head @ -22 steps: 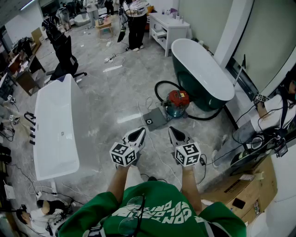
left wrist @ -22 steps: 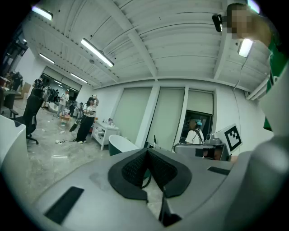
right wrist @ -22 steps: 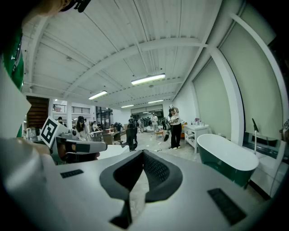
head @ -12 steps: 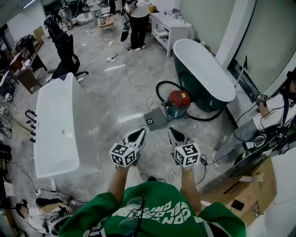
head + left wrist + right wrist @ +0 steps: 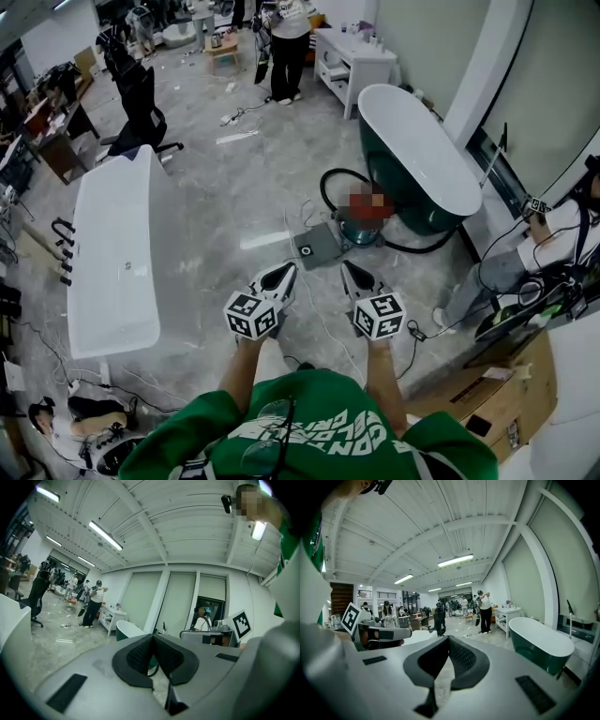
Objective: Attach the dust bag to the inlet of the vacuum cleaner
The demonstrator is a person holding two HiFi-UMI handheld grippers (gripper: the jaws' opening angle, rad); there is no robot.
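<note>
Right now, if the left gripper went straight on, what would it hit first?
Nothing near the left gripper: open air, then probably the dark green, white-lined bathtub seen past its shut jaws, though depth is unclear.

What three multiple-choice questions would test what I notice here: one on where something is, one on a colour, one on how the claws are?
1. Where does the vacuum cleaner stand?
A. on a white table
B. on the floor beside the dark green bathtub
C. inside a white bathtub

2. What colour is the top of the person holding the claws?
A. red
B. yellow
C. green

3. How are the left claw and the right claw?
A. both wide open
B. both shut, with nothing between them
C. each shut on a dust bag

Answers:
1 B: the head view shows it on the floor right next to that tub.
2 C: it reads plainly green at the bottom of the head view.
3 B: each claw's own view shows it closed with nothing held.
</note>
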